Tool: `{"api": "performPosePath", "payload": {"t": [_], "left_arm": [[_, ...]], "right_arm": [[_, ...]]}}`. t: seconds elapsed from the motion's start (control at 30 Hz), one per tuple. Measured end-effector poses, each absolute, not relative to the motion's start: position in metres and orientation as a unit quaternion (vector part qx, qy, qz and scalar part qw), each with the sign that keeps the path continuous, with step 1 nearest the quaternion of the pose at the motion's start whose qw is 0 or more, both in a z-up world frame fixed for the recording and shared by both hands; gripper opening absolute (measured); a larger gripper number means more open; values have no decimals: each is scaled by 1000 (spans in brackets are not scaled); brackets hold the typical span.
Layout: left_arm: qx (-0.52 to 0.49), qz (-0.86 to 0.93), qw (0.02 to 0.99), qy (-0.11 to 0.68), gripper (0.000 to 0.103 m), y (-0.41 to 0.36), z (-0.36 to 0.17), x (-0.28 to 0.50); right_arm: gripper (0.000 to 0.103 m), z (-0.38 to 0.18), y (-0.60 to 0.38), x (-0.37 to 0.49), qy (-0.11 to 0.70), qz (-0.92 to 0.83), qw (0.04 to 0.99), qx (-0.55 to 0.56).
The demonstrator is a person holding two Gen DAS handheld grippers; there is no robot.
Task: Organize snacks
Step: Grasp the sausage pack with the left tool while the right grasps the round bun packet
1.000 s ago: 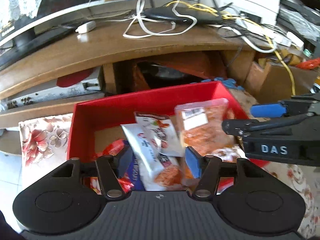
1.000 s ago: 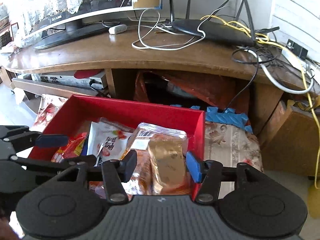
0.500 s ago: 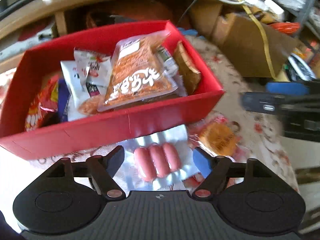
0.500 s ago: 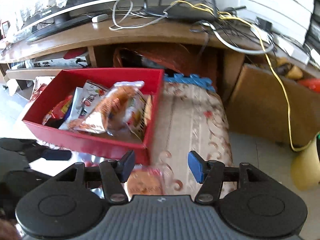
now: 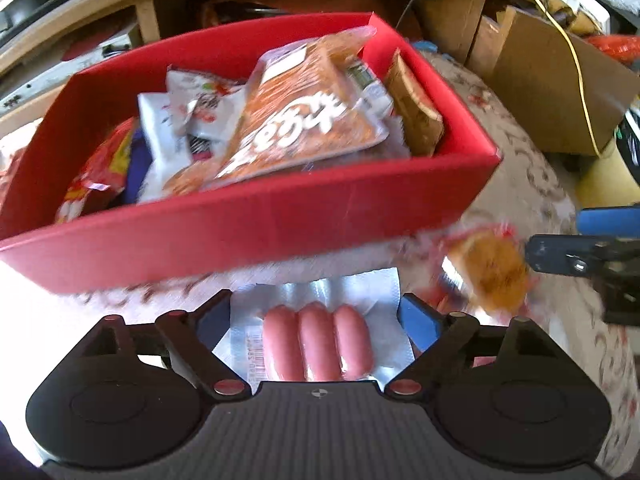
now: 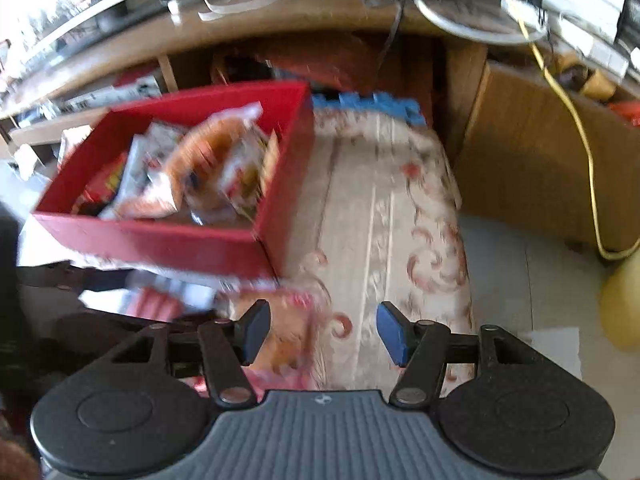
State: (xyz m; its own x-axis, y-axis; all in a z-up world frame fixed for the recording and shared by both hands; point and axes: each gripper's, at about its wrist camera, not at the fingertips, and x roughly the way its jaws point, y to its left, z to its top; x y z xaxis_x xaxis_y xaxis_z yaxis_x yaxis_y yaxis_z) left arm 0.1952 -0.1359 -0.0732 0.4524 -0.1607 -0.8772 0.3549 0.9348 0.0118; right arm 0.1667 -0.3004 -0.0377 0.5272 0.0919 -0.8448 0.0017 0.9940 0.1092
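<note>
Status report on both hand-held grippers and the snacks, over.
Left hand-held gripper opening, straddling sausage pack, not gripping. Right hand-held gripper open by orange snack packet. Red box already loaded. Nothing blocking.

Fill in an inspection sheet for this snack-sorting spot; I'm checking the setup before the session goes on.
Surface: floral cloth, mostly bare right of the box.
Job's things: red box holding several snack packets; sausage pack and orange snack packet lie outside, in front of it.
Clutter: cardboard boxes to the right.
Grippers: left claw opening, astride the sausage pack; right claw open above the orange packet's edge.
Cables: yellow cable over the cardboard; more on the desk.
Surroundings: wooden desk behind.
</note>
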Motion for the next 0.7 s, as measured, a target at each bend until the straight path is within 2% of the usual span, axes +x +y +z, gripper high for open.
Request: {"api": "performPosePath", "payload": {"t": [0.1, 0.2, 0.3, 0.37, 0.4, 0.53, 0.57, 0.67, 0.7], "left_arm": [[113, -161, 843, 500, 85, -119, -69, 184], [101, -174, 844, 498, 74, -102, -59, 177], [77, -181, 843, 500, 73, -96, -55, 180], [72, -185, 844, 498, 75, -94, -57, 180], [71, -183, 846, 496, 78, -95, -59, 181], [52, -180, 838, 512, 93, -95, -71, 191], [59, -181, 842, 505, 94, -98, -72, 191], [94, -176, 845, 495, 94, -106, -77, 188], [106, -176, 847, 490, 91, -108, -78, 184]], "right_arm": [[52, -50, -293, 168, 505, 37, 861, 46], [58, -57, -283, 172, 515, 50, 854, 49], [59, -59, -276, 179, 522, 55, 849, 62], [62, -57, -273, 180, 520, 55, 850, 64], [67, -55, -271, 182, 518, 57, 851, 64], [70, -67, -258, 193, 540, 52, 839, 43], [73, -73, -255, 195, 545, 47, 836, 39], [69, -75, -251, 195, 540, 41, 840, 19], [63, -75, -250, 193, 539, 40, 841, 11]]}}
